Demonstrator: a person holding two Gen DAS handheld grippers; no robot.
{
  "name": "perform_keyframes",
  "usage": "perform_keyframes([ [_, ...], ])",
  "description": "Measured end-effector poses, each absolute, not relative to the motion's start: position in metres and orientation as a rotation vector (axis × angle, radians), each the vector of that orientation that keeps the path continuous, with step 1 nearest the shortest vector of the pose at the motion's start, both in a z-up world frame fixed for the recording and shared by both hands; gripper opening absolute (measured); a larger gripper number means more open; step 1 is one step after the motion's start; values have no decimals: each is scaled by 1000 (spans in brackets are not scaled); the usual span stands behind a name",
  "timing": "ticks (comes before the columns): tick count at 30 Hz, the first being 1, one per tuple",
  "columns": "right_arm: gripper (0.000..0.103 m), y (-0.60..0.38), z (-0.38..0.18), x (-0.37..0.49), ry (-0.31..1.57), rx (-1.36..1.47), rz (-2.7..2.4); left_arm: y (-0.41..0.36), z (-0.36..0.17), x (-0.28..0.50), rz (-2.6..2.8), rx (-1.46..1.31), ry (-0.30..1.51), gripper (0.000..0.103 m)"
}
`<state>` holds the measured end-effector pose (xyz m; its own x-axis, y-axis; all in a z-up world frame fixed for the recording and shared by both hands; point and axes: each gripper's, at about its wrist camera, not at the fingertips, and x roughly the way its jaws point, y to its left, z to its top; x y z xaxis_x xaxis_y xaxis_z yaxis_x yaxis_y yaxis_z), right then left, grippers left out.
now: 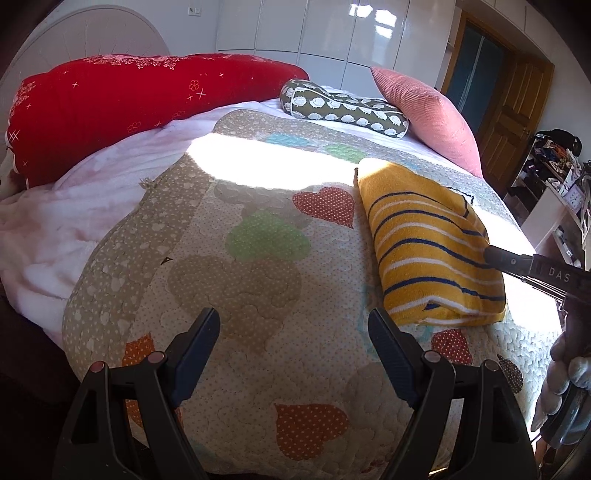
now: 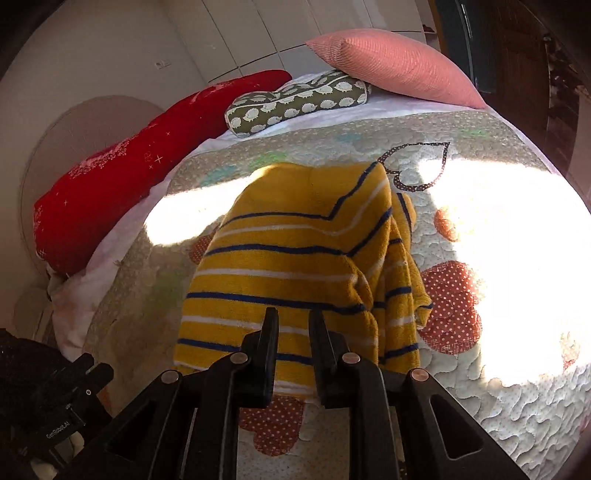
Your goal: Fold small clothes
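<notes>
While sweater [image 1: 432,243] lies folded on quilt [image 1: 236,229], far right, we keep right gripper [image 2: 293,325] slightly parted, gripping nothing, lift clear without snagging; left gripper [image 1: 291,332] wide, empty.

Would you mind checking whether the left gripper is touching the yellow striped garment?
Apart. The left wrist view shows the left gripper open over bare quilt, with the garment lying off to its right.

Sunlit quilted bed [image 1: 258,280], white wardrobes [image 1: 325,29], wooden door [image 1: 513,122]

Garment [image 1: 424,240] on quilt [image 1: 240,295] (pillows [image 1: 424,110] behind)
</notes>
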<state>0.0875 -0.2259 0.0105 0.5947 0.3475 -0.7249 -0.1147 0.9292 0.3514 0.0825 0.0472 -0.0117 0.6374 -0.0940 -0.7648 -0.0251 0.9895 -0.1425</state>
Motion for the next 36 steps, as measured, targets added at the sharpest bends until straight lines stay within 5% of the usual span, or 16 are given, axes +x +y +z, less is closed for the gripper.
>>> perform_keyframes([
  [6,31,-181,-43,99,1024,183,220,53,8,59,-27,-108,812,82],
  [11,32,-190,-17,59,932,148,119,48,17,45,-6,-32,741,84],
  [19,54,-234,23,6,783,37,-169,17,29,30,-7,36,673,87],
  [24,88,-247,53,-28,587,-22,-351,-6,58,10,39,113,517,103],
  [28,102,-239,66,-46,436,-123,-477,-14,78,-4,92,130,419,103],
  [36,102,-231,73,-64,339,-95,-455,-17,79,1,38,113,480,103],
])
